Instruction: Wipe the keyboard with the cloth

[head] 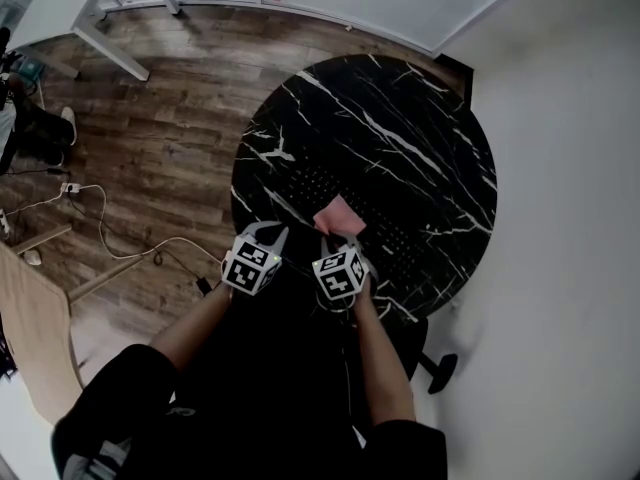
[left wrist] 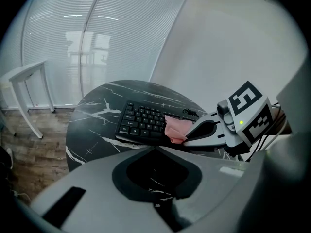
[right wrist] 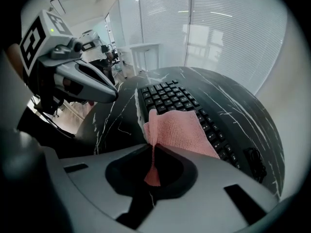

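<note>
A black keyboard (head: 305, 183) lies across the near half of a round black marble table (head: 400, 118). A pink cloth (head: 340, 215) is draped over its middle keys. My right gripper (head: 345, 240) is shut on the cloth's near corner. In the right gripper view the cloth (right wrist: 177, 130) runs from the keyboard (right wrist: 167, 96) down into the closed jaws of that gripper (right wrist: 154, 149). My left gripper (head: 265, 233) hovers at the table's near edge, left of the cloth, shut on nothing. From the left gripper view (left wrist: 155, 149) I see the keyboard (left wrist: 143, 120), the cloth (left wrist: 175, 129) and the right gripper (left wrist: 187, 137).
A small dark coiled cable (right wrist: 252, 157) lies on the table by the keyboard's far end. A white wall rises on the right. On the wooden floor to the left are a white cord (head: 120, 228), white table legs (head: 105, 38) and a wooden desk edge (head: 35, 328).
</note>
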{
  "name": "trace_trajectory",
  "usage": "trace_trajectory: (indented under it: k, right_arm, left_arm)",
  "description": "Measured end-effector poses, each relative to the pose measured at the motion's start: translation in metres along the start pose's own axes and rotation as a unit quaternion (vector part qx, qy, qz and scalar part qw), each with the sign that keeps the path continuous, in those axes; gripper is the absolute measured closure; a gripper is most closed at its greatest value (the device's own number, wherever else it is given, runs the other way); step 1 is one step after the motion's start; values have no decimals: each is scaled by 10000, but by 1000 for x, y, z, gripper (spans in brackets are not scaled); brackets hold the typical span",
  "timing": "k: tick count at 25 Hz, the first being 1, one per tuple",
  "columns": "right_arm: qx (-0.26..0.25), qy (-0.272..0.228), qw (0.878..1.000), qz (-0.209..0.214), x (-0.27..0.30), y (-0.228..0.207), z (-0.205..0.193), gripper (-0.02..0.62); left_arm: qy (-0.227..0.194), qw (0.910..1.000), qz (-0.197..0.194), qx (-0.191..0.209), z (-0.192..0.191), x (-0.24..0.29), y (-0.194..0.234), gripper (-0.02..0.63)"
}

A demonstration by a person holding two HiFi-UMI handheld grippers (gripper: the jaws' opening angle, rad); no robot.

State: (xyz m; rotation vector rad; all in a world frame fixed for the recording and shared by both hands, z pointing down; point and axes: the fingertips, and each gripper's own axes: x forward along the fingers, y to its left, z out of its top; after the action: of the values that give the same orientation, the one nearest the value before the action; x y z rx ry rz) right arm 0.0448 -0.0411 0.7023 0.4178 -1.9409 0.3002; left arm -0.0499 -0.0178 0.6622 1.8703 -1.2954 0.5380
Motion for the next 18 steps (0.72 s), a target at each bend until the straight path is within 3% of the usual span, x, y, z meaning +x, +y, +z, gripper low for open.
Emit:
trace_trajectory:
  k: [4, 10, 15, 18]
  right_arm:
    - [69, 65, 9998, 155, 7, 13, -3, 586]
    - [-298, 275, 9990, 180, 10, 20, -2, 586]
    - [-196, -92, 9997, 142, -23, 16, 38, 586]
    - [-461, -220, 9983, -262, -43, -2, 72, 586]
  left_arm:
    - [23, 10000, -27, 14, -2, 5, 5, 609]
    - [-20, 10000, -59, -50, 7, 6, 17, 609]
    - [-34, 9999, -69, -80, 18, 7, 35, 609]
    - [-89, 9999, -37, -65, 26, 6, 52, 609]
